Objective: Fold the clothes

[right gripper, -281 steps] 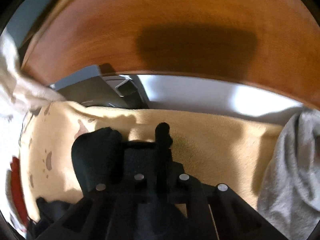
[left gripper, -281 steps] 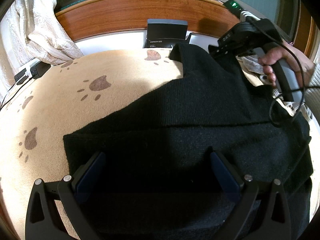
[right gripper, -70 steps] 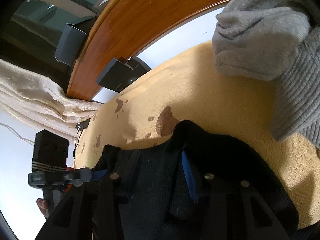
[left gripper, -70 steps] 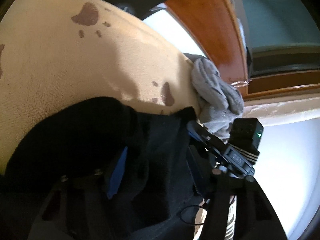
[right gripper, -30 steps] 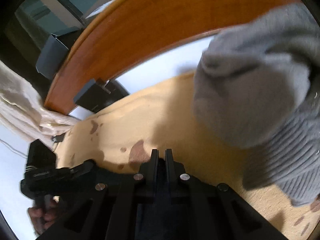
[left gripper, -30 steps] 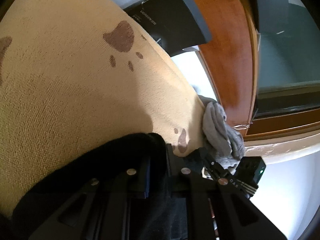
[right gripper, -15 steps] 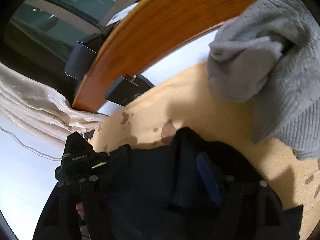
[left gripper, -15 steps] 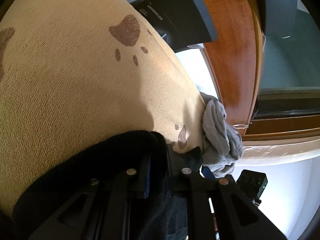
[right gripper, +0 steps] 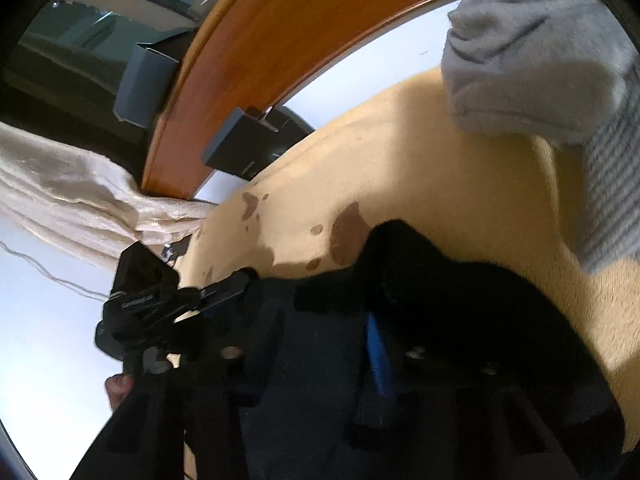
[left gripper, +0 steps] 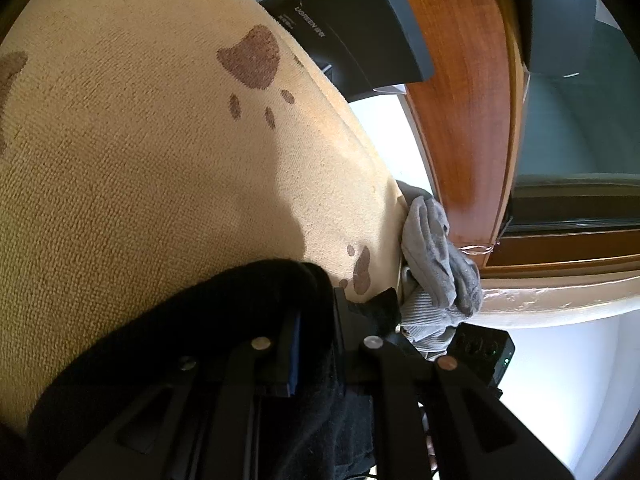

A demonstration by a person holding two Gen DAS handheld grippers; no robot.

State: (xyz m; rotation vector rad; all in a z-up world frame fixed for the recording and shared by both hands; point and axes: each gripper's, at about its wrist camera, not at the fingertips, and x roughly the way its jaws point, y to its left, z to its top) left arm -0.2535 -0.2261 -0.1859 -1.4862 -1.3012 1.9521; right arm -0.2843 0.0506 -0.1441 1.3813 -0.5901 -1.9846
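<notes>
- While the black knit garment (left gripper: 208,344) lies bunched at the near edge of the paw-print blanket (left gripper: 132,168), the left gripper (left gripper: 316,312) stays out of play only in the sense that it anchors: its jaws stand almost together with a thick fold of the black fabric pinched between them, probably to hold one corner so the cloth can be drawn flat.
- Seen from its own camera, the right gripper (right gripper: 320,332) has its jaws closing with dark fabric between them; blur and the black-on-black make it impossible to tell whether the pads already press on the cloth. It appears to be taking a new hold on the neighbouring edge, so both corners could be carried together for the next fold.
- Both grippers sit close side by side on the same garment, each visible in the other's view, which suits a two-corner lift.
- As for materials, the black garment is a soft, fuzzy knit, thick and limp, its edge rolling into rounded lumps.
- Underneath, the blanket is a tan, finely looped weave printed with brown paw marks, smooth and flat.
- Beside it, a crumpled grey ribbed garment (left gripper: 436,272) waits near the wooden headboard (left gripper: 460,92), whose surface is glossy, curved and hard.
- Against that board leans a dark, matt box (left gripper: 360,36).
</notes>
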